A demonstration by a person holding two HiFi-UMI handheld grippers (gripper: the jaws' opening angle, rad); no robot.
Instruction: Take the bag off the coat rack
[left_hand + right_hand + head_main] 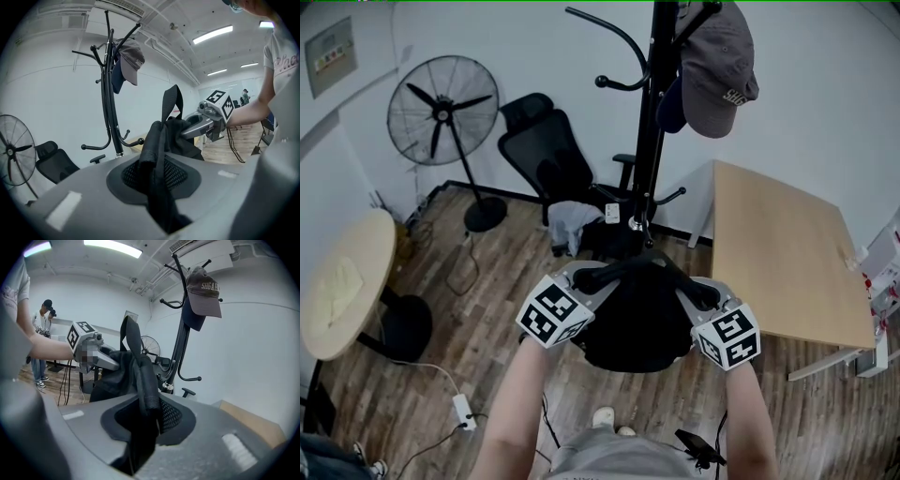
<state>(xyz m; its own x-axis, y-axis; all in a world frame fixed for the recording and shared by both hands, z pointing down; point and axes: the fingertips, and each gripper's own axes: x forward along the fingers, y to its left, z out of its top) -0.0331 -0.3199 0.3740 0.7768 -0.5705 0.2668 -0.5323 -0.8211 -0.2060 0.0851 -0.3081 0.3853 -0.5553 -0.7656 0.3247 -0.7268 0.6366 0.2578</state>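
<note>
A black bag [637, 323] hangs between my two grippers in front of the black coat rack [654, 122], clear of its hooks. My left gripper [602, 278] is shut on the bag's left edge, and the black fabric [159, 150] is pinched between its jaws [157, 187]. My right gripper [698, 292] is shut on the bag's right edge [138, 376], with the cloth running down into the jaws [140, 427]. A strap loop [172, 101] stands up above the bag. A grey cap [717, 66] hangs on the rack's top hook.
A black office chair [544, 155] and a standing fan [442, 111] stand behind the rack at the left. A wooden table [778, 253] is at the right and a round table [342, 281] at the left. Cables and a power strip [462, 409] lie on the floor. A person [44, 322] stands in the background.
</note>
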